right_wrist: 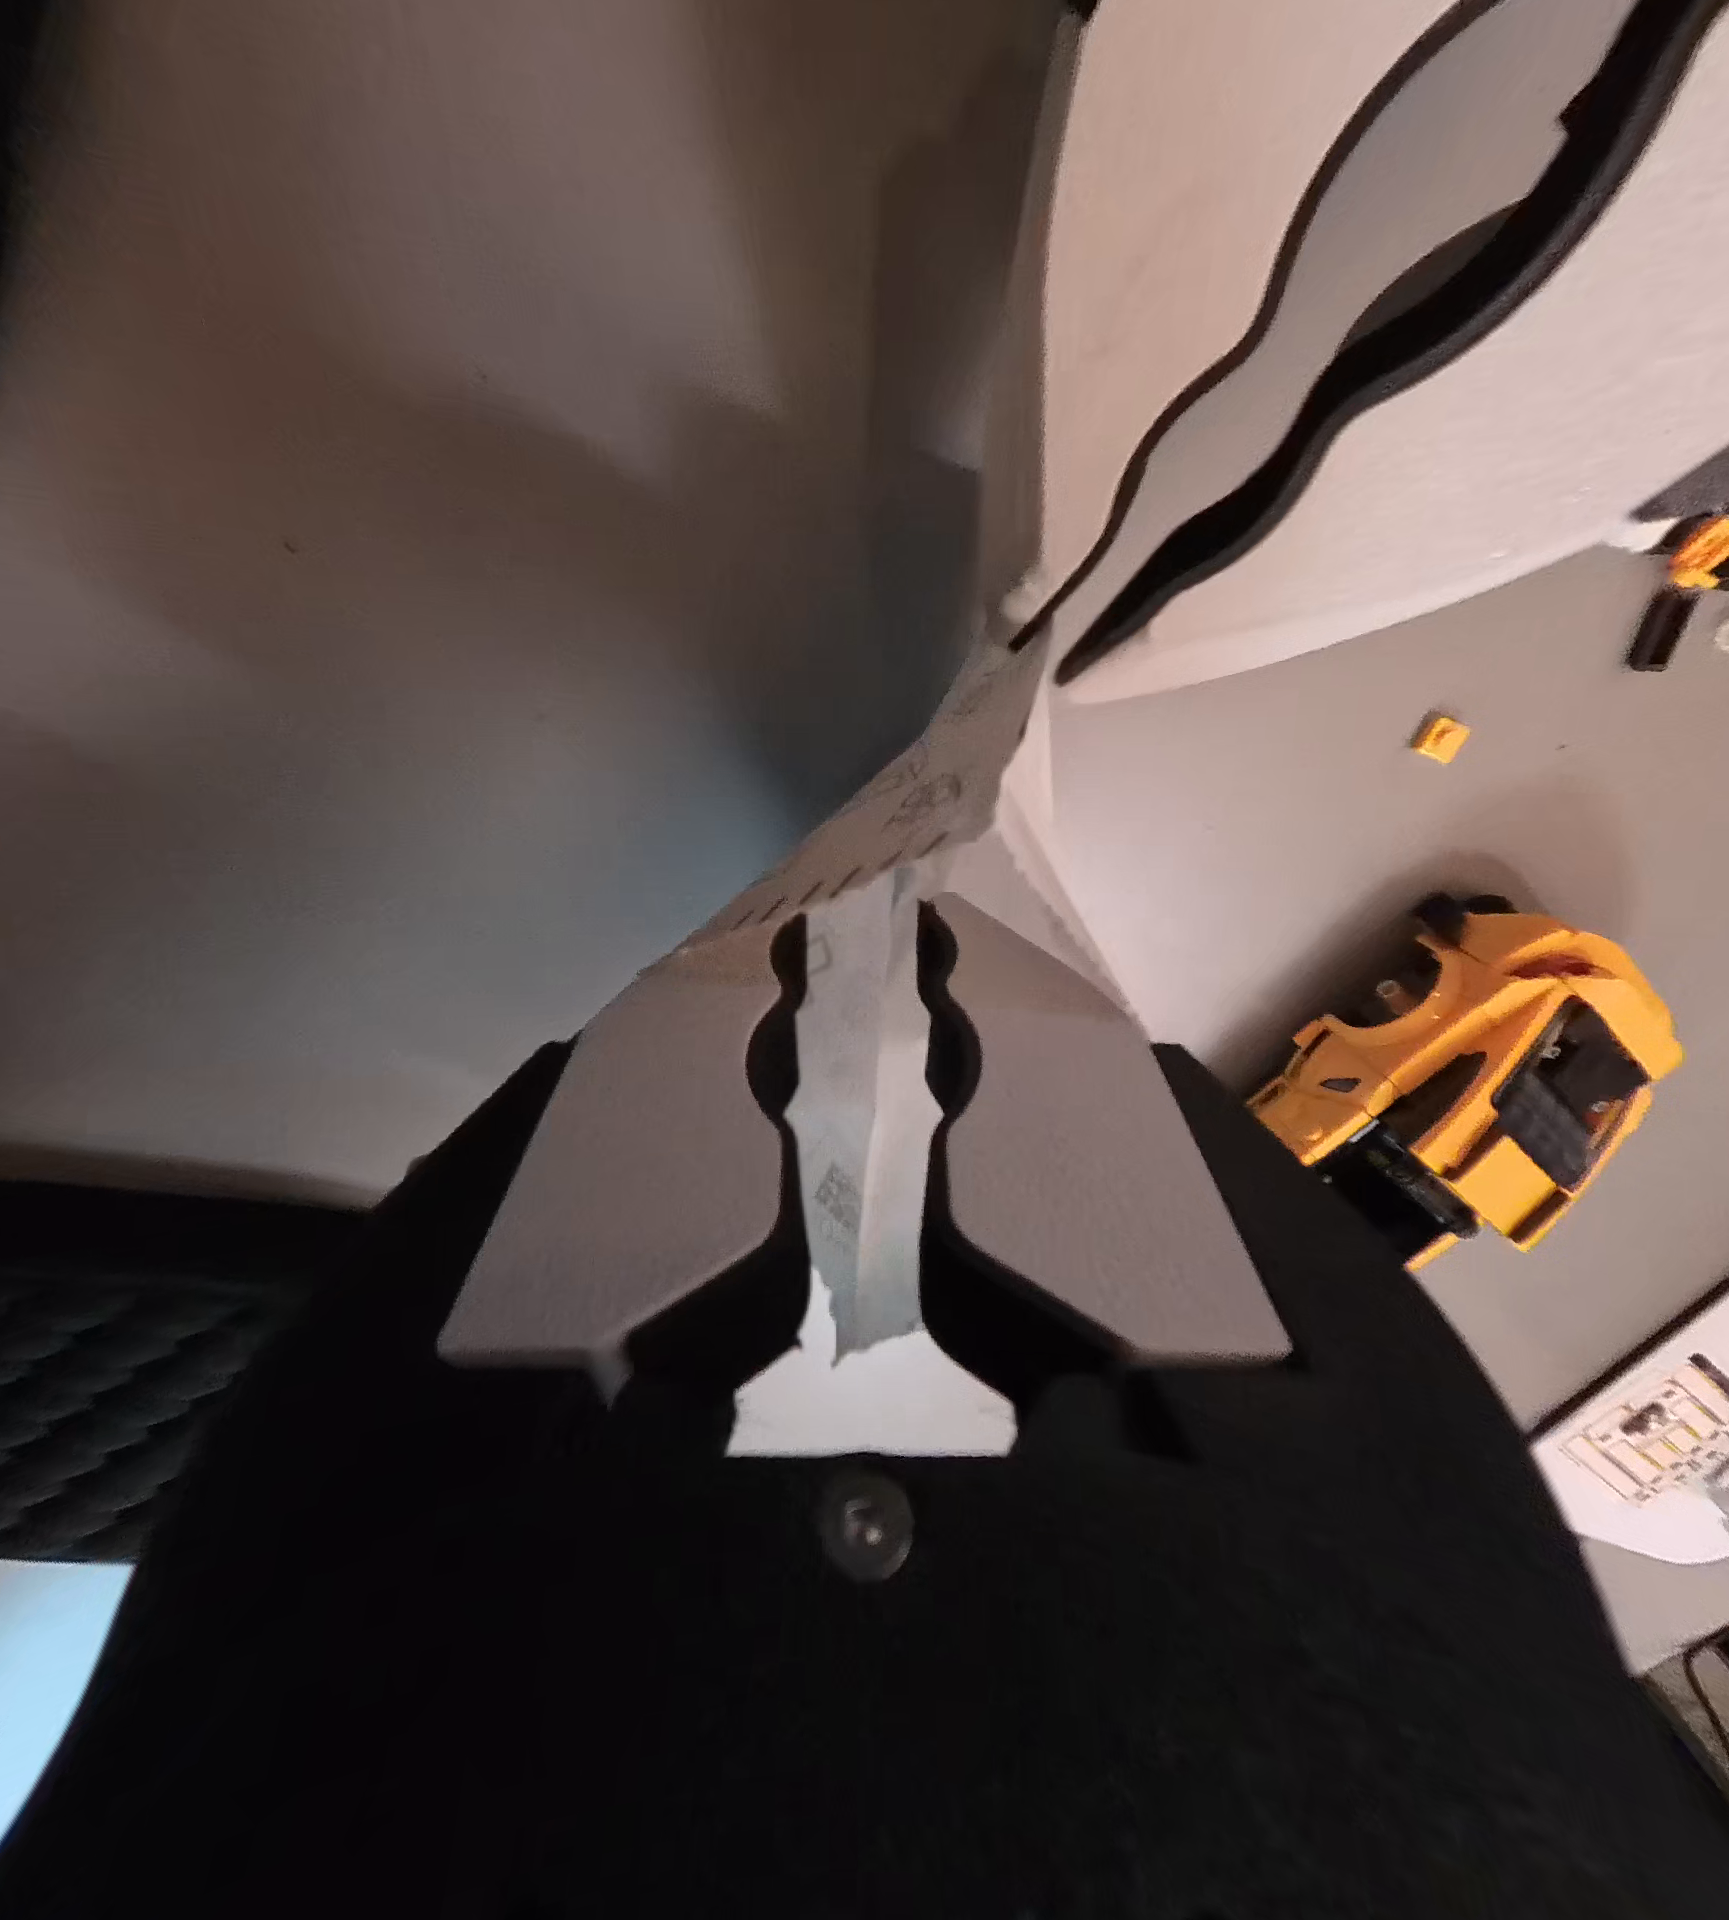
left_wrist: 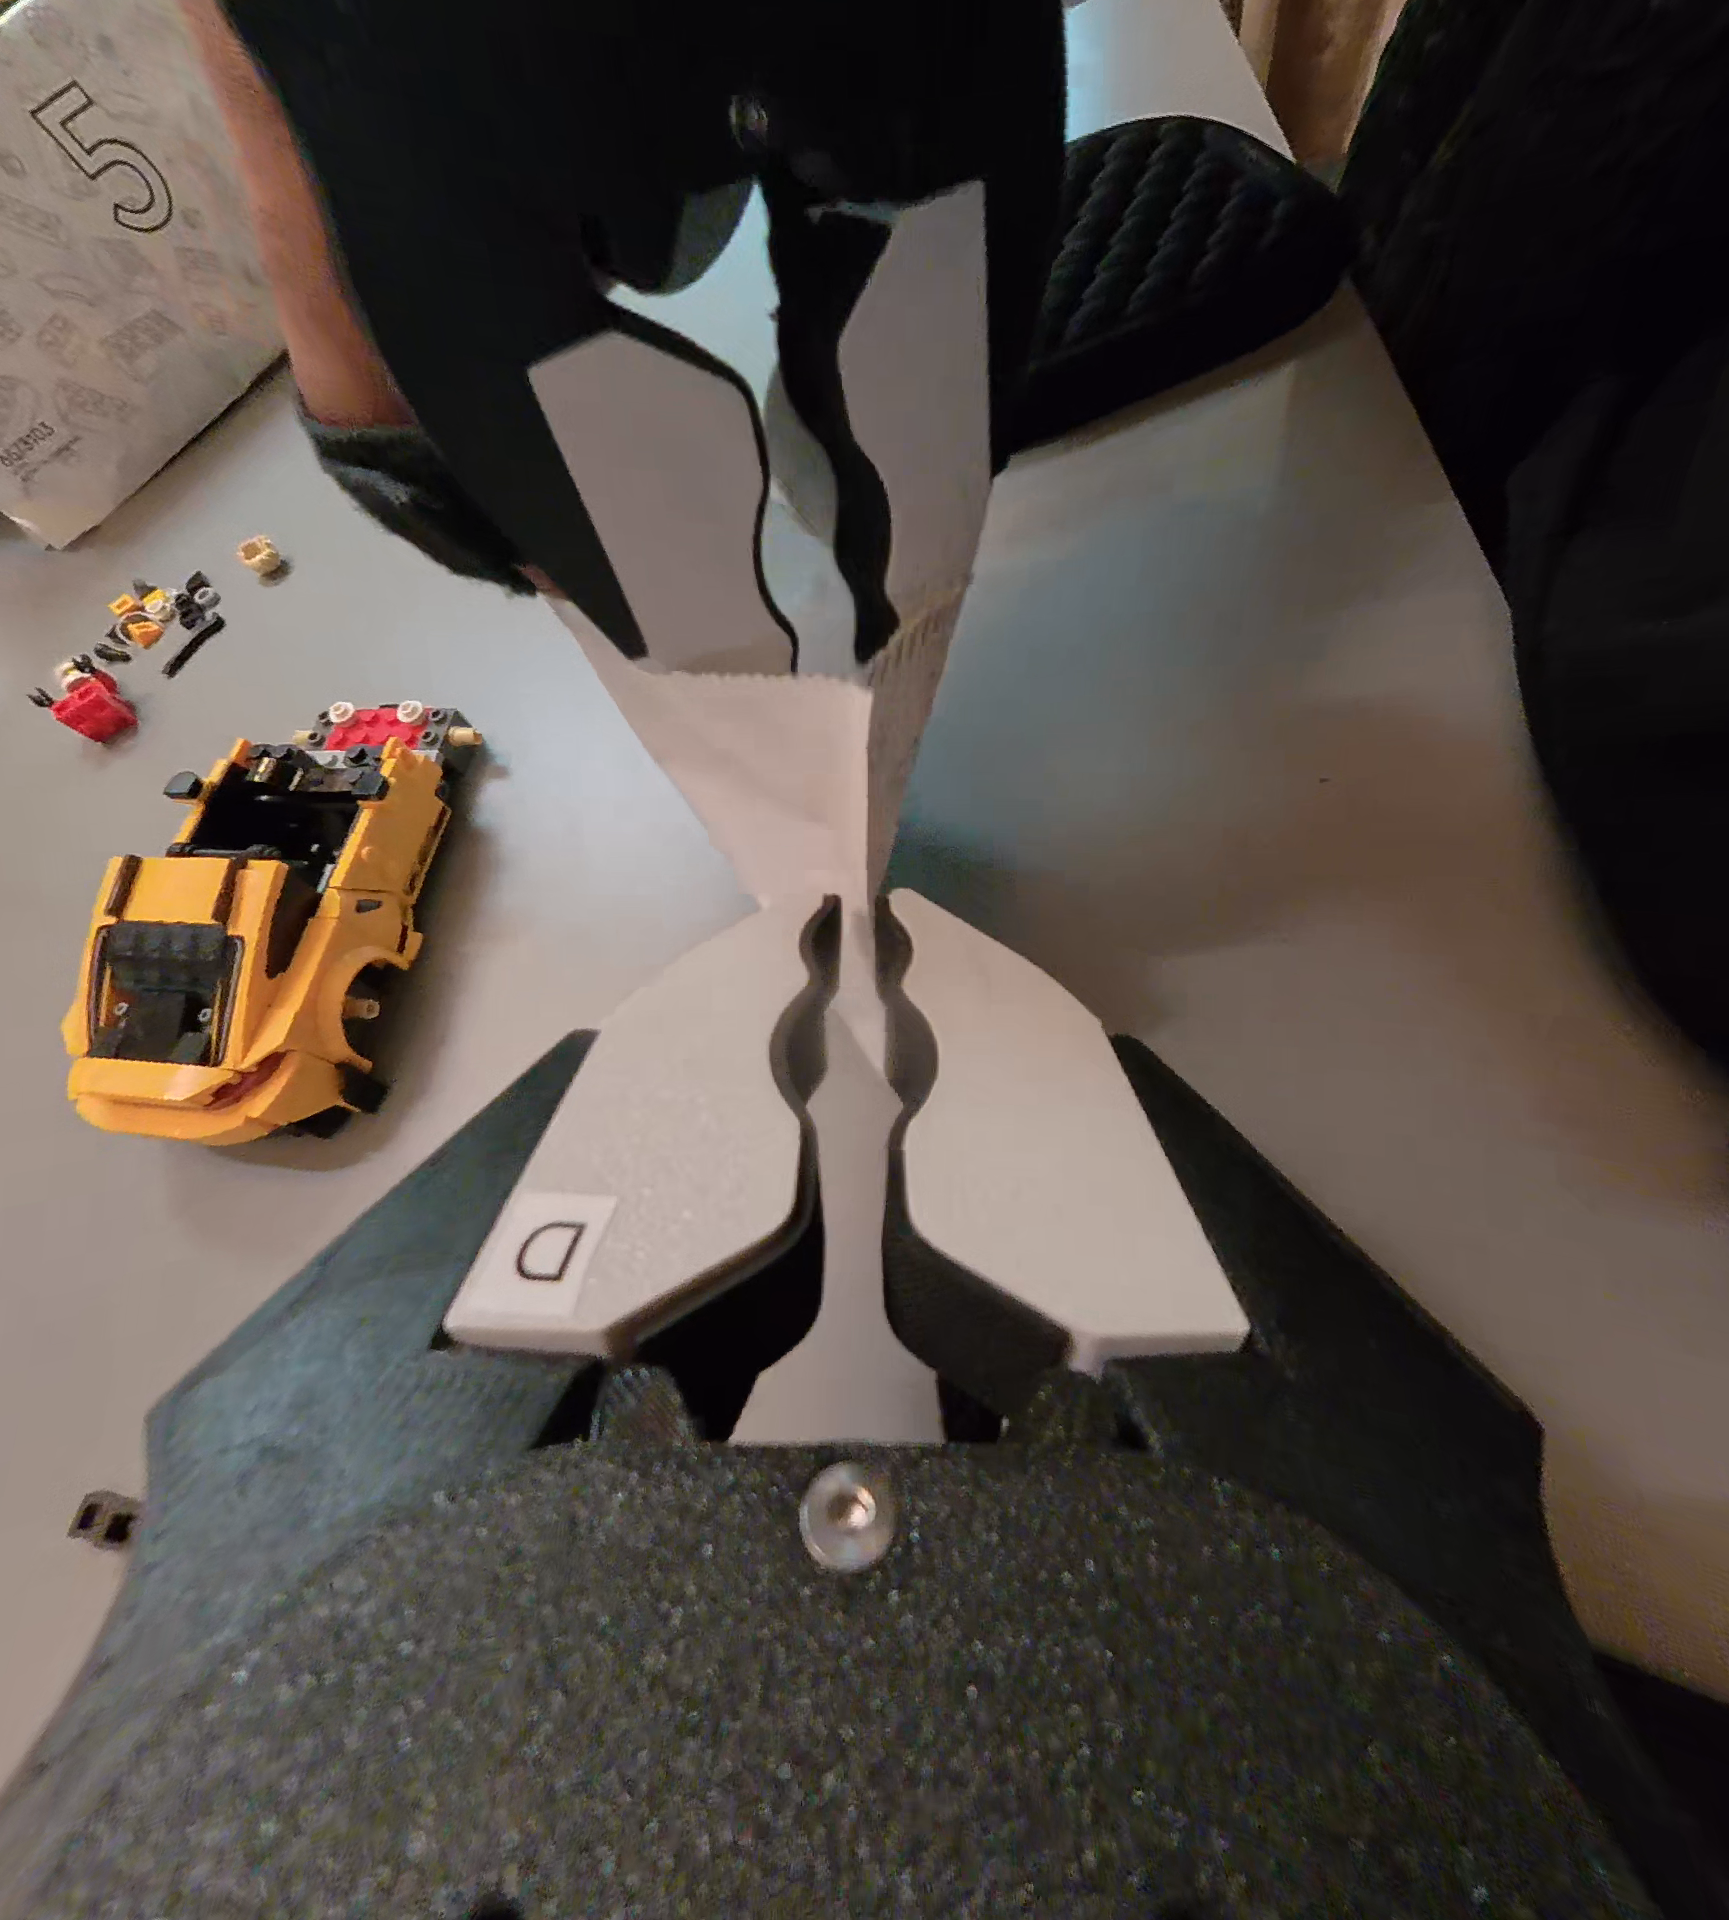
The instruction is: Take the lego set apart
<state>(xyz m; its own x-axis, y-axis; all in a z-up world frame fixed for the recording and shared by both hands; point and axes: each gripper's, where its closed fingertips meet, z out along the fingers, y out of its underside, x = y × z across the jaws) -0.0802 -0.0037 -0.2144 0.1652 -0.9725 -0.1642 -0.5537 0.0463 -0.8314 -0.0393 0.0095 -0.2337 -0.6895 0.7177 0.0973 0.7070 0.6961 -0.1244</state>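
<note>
A white paper bag (left_wrist: 787, 769) is stretched in the air between my two grippers. My left gripper (left_wrist: 855, 914) is shut on one edge of it. My right gripper (right_wrist: 860, 925) is shut on the opposite edge, and a torn strip of the bag (right_wrist: 860, 1143) runs back between its fingers. Each gripper faces the other: the right one (left_wrist: 818, 655) shows in the left wrist view, the left one (right_wrist: 1036, 644) in the right wrist view. The partly stripped yellow lego car (left_wrist: 247, 956) lies on the grey table to the left, also in the right wrist view (right_wrist: 1462, 1070).
Loose lego pieces (left_wrist: 143, 644) lie in a small heap beyond the car, with a tan piece (left_wrist: 262, 554) beside them. A second printed paper bag (left_wrist: 60, 260) lies at the far left. A black piece (left_wrist: 101, 1527) lies near me. A black chair (left_wrist: 1172, 260) stands behind the table. The grippers' ends are close to 5 centimeters from one another.
</note>
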